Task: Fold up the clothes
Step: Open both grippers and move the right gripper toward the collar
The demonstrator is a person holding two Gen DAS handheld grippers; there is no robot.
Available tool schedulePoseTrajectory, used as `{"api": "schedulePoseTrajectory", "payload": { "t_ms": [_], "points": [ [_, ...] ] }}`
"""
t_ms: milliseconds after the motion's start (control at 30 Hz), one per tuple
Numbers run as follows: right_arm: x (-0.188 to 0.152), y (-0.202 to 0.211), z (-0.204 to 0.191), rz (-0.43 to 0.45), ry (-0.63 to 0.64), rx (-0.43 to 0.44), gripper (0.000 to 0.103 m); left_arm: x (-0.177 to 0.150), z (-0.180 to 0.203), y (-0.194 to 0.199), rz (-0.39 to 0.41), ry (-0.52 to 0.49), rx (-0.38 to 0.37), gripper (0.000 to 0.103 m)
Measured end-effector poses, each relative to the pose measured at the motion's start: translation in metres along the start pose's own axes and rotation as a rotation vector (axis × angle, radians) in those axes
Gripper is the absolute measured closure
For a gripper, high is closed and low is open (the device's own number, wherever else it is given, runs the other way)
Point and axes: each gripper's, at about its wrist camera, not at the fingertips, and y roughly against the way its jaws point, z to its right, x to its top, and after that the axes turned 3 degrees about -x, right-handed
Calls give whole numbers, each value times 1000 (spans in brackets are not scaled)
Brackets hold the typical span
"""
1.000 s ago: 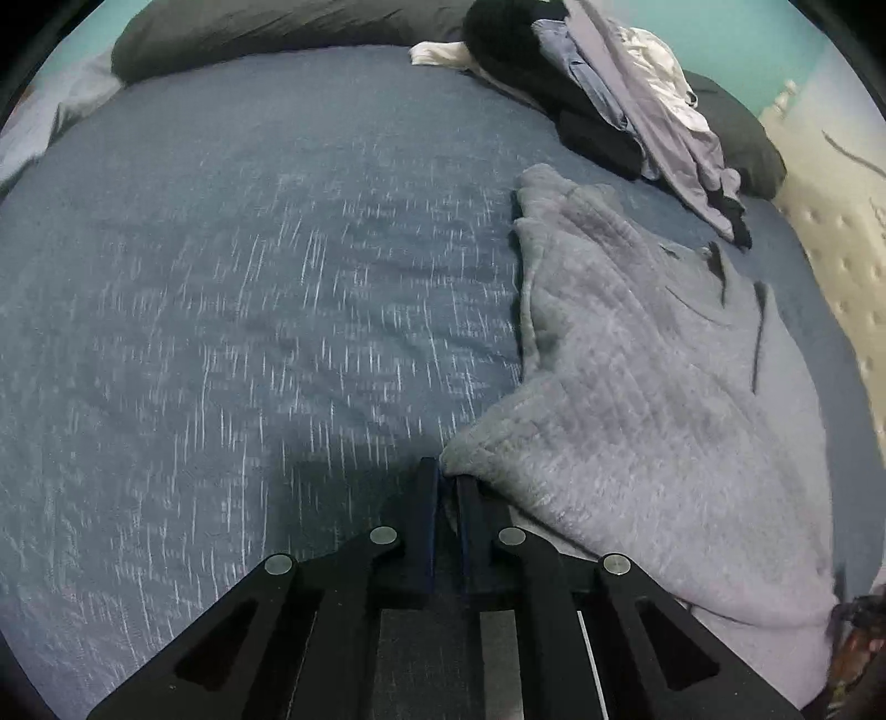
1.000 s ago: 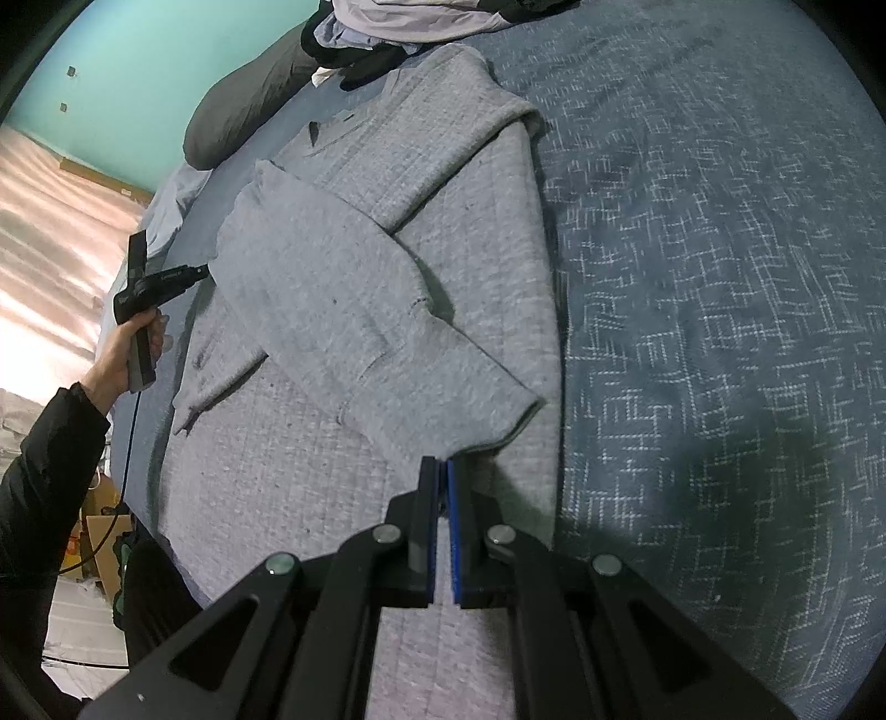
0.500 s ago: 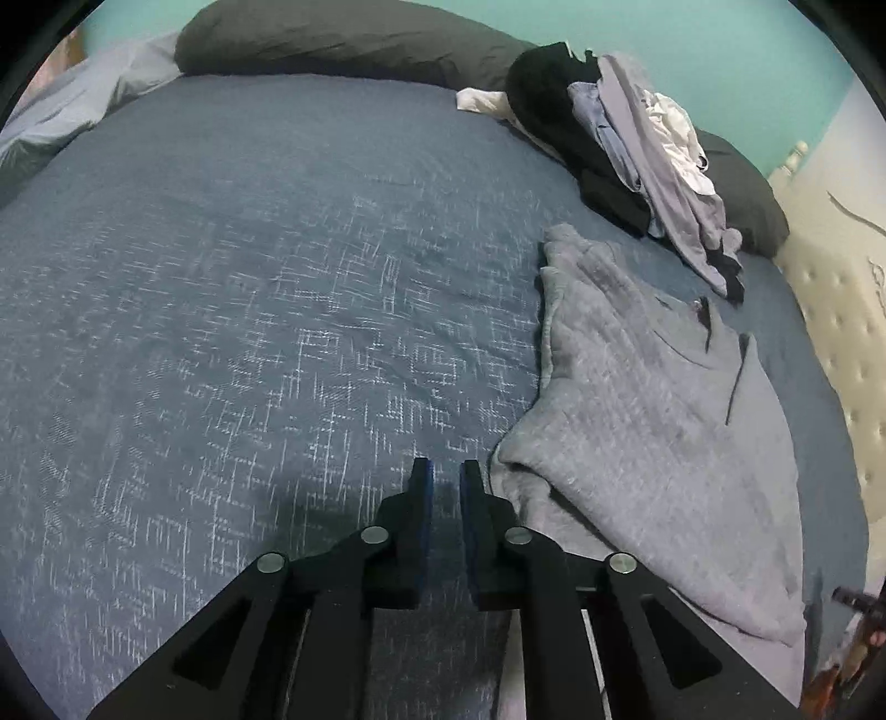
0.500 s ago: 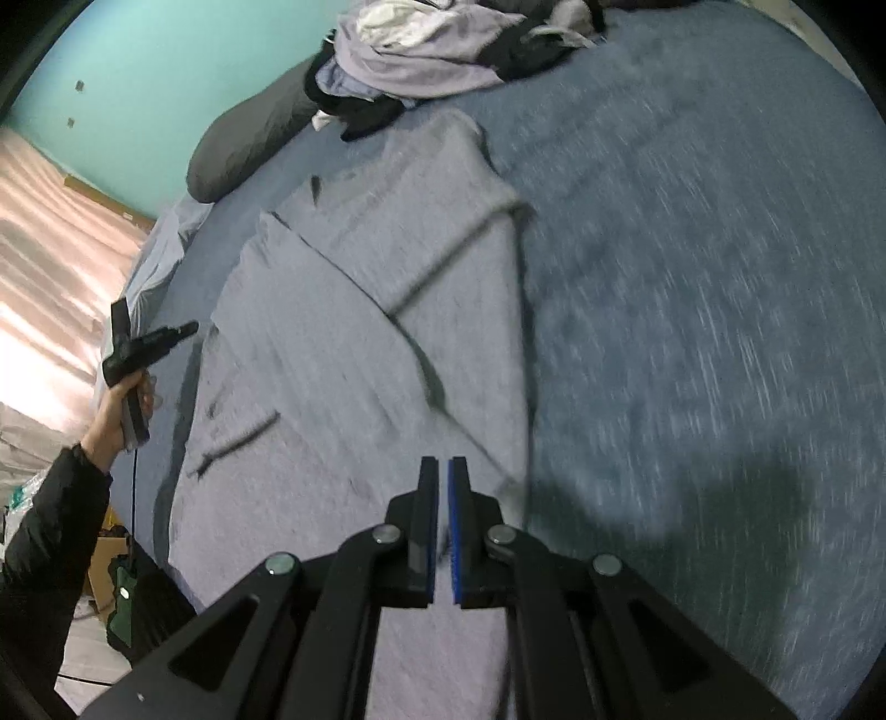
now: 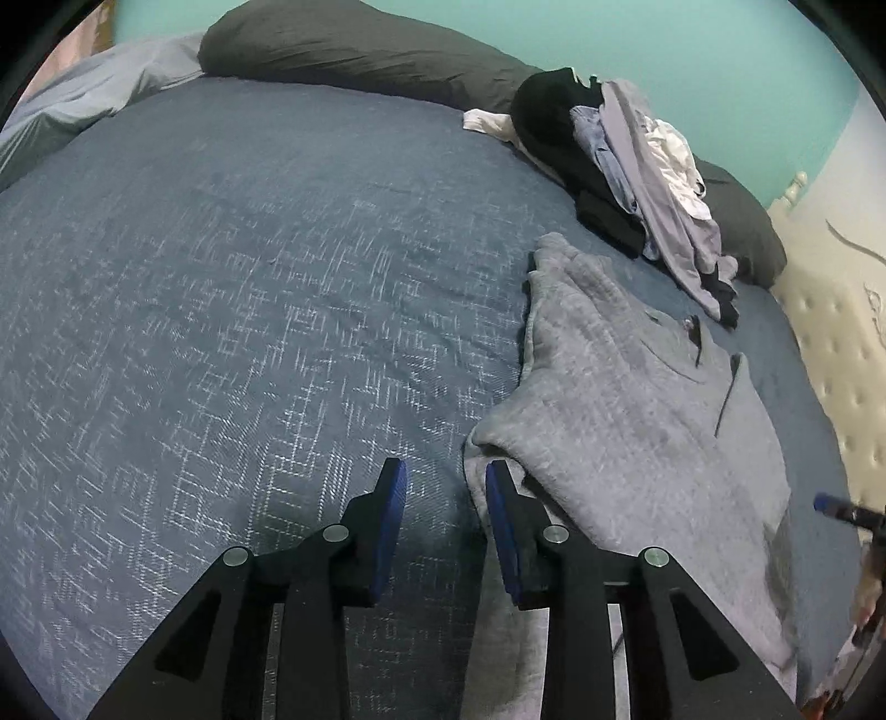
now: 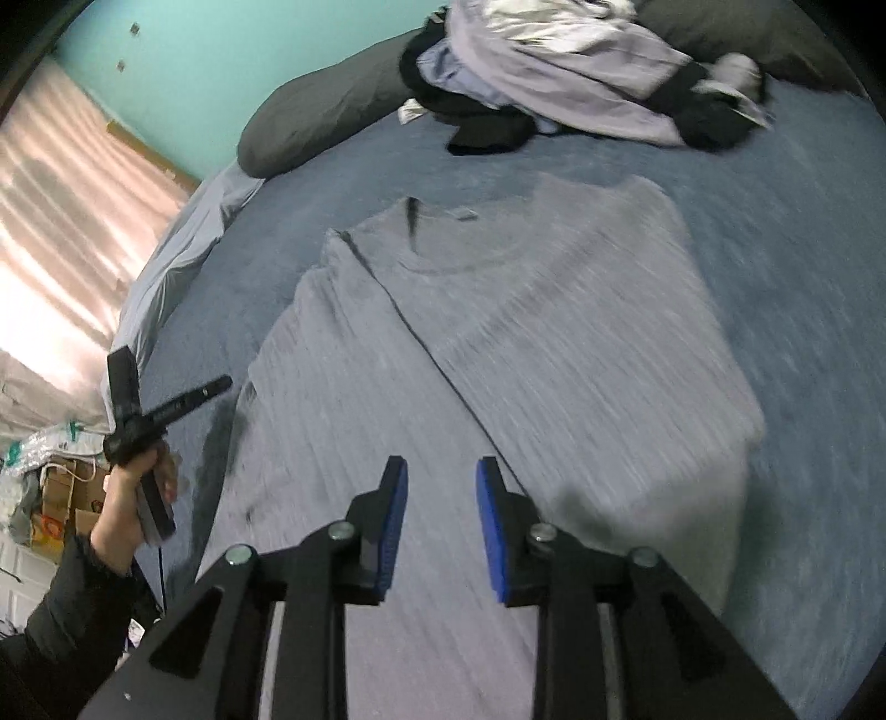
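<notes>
The grey sweater [image 6: 554, 354] lies flat on the blue bedspread [image 5: 221, 310], with both sleeves folded over its body. The pile of unfolded clothes [image 6: 576, 72] is just beyond the sweater's collar, against a dark pillow [image 5: 354, 50]. The left gripper [image 5: 446, 487] is at the sweater's folded edge; its jaws have just been opening and hold nothing. The right gripper [image 6: 440, 484] hangs over the sweater's lower part; its jaws also have just been opening, with nothing between them.
</notes>
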Motion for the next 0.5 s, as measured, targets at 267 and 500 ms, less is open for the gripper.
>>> {"api": "schedulePoseTrajectory", "payload": {
  "t_ms": [267, 500],
  "points": [
    [66, -57, -50, -4, 90, 9, 77, 0, 1, -8, 58, 7, -38, 70],
    [111, -107, -79, -9, 117, 24, 77, -3, -2, -18, 51, -1, -66, 70]
  ]
}}
